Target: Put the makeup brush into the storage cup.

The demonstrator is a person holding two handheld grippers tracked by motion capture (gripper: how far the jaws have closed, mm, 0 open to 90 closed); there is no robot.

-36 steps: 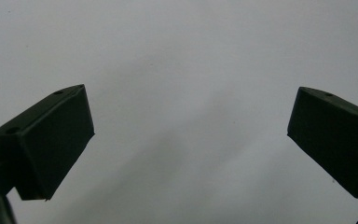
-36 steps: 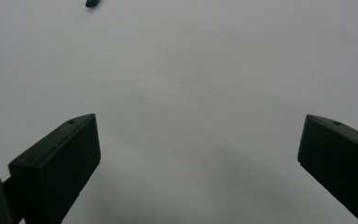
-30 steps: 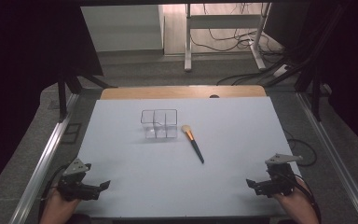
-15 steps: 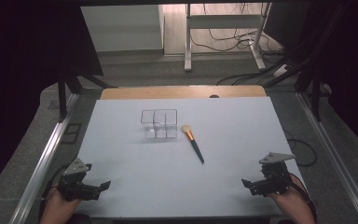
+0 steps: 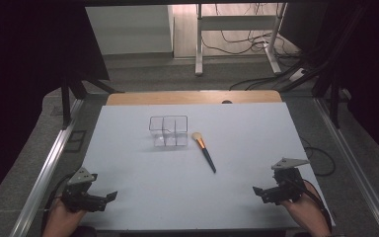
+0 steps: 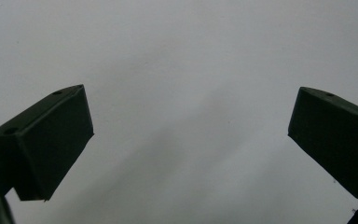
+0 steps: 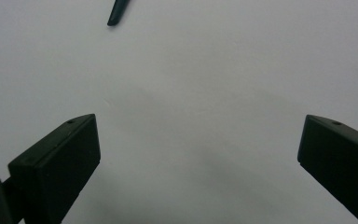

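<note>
A clear plastic organiser point(image 5: 168, 132) with open compartments stands at the middle of the white table point(image 5: 128, 163). Just right of it lies a makeup brush point(image 5: 205, 151), pale bristles toward the organiser and dark handle pointing at the near right. My left gripper point(image 5: 107, 199) rests at the near left corner, open and holding nothing. In the left gripper view its jaws point(image 6: 191, 112) are spread wide over bare table. My right gripper point(image 5: 260, 193) sits at the near right, open and holding nothing. The right gripper view point(image 7: 199, 135) catches the brush handle's tip point(image 7: 116, 14) at its top edge.
A wooden strip point(image 5: 192, 97) borders the table's far edge. Metal rails point(image 5: 47, 168) run along both sides. Beyond the table are a desk frame point(image 5: 237, 39) and floor cables point(image 5: 256, 47). A wide stretch of bare table separates the grippers from the brush.
My right gripper has drifted a little to the left along the near edge. The left gripper, brush and organiser have stayed put.
</note>
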